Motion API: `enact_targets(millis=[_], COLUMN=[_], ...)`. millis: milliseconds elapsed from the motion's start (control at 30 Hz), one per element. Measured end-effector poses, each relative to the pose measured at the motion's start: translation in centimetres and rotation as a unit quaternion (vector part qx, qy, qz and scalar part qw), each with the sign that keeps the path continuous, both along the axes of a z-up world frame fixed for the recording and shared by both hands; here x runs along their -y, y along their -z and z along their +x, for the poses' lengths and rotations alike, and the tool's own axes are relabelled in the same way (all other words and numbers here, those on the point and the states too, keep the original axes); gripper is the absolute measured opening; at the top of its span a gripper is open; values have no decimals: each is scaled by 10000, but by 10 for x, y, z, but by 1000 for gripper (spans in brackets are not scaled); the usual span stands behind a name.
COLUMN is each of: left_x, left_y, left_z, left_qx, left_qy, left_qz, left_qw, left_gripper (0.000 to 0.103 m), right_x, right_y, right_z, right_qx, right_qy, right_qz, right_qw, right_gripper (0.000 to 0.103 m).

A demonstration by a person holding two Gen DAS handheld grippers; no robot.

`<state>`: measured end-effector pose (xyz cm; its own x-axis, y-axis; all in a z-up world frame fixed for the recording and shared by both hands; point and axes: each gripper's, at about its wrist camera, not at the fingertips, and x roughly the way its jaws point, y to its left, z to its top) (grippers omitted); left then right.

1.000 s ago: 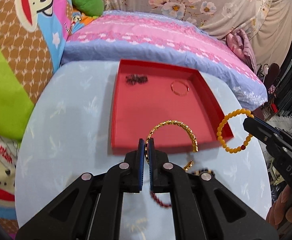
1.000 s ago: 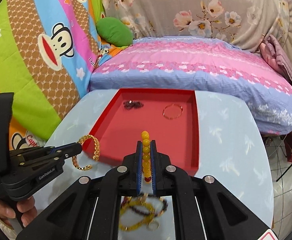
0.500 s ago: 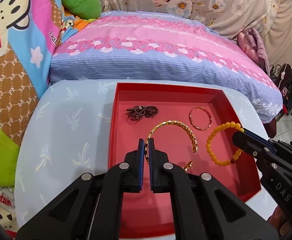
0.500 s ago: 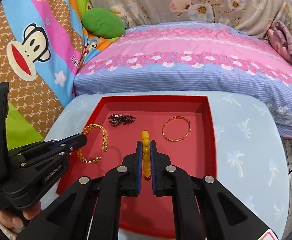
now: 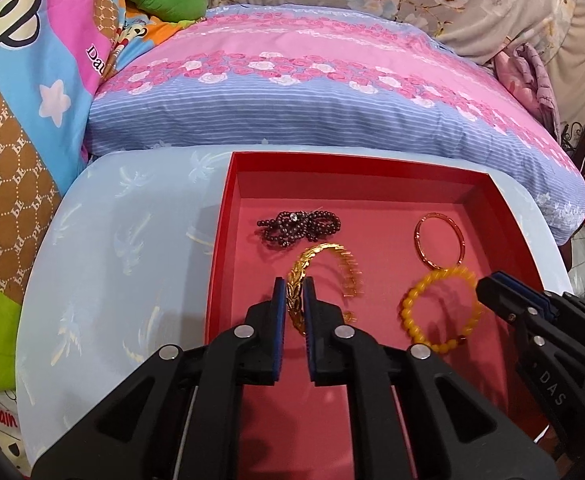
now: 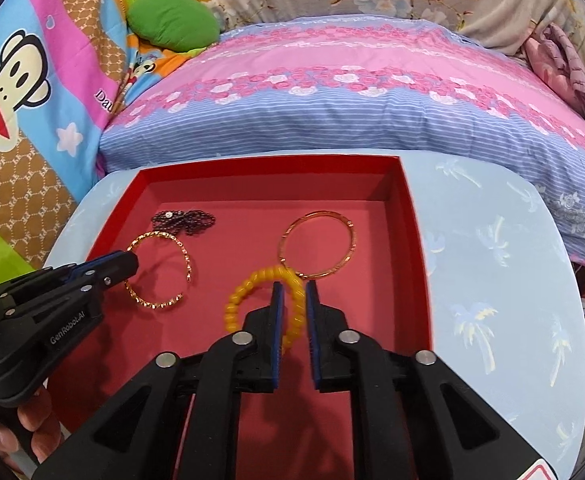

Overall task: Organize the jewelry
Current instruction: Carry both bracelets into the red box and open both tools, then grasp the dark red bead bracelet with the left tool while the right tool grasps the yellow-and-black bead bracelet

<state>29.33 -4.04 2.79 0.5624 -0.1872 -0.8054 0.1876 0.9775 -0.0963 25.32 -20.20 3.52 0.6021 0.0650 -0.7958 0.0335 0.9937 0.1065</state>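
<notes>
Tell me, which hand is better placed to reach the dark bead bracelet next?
Left, probably. The left hand-held gripper, jaws opening around the gold cuff, points nearly straight at the dark bead bracelet beyond. The right hand-held gripper, opening around the yellow bead bracelet, sits farther across the red tray.

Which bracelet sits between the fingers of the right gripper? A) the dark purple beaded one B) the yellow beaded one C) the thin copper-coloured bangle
B: the right gripper has the yellow beaded bracelet between its opening jaws, inside the red tray.
</notes>
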Motion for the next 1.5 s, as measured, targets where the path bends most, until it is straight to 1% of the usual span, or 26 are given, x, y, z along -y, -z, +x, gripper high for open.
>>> enact_targets(millis=[33,100,133,200,300,467,633,1033,1267,1500], left_x=[-1,-3,-3,-6,-9,-13,-22,-39,-41,-42], left_y=[-1,-5,-6,-9,-15,-23,-32,-48,-43,-30], left_z=[0,-1,-1,-2,-5,-16,-31,-94,-130,-159], left_qx=[67,152,169,191,235,303,341,417,353,166], left_qy=[-38,-79,-96,-122,-153,-169,-222,-268,-219,-165], left_qz=[-4,-42,-55,-92,-130,-141,-237,-352,-329,-344], left_qw=[10000,9998,9998,9997,9995,9993,9989,9982,9986,9991], left_gripper=[11,13,16,17,17,22,23,24,24,24], right_x=[2,4,5,6,6,3,1,-2,-5,-15], right_y=[-1,-3,-4,-7,-13,-23,-31,-49,-45,-27], right_z=[-2,-5,-7,-9,-16,-26,-43,-104,-142,-175], right_qx=[35,93,125,174,243,338,415,576,482,257], right_qy=[39,79,95,116,111,86,66,44,-27,-143], right_qz=[-28,-76,-94,-111,-123,-125,-96,-178,-218,-175], right_qw=[10000,9999,9998,9997,9996,9993,9991,9982,9986,9994], right_gripper=[19,27,28,30,30,31,31,31,31,31])
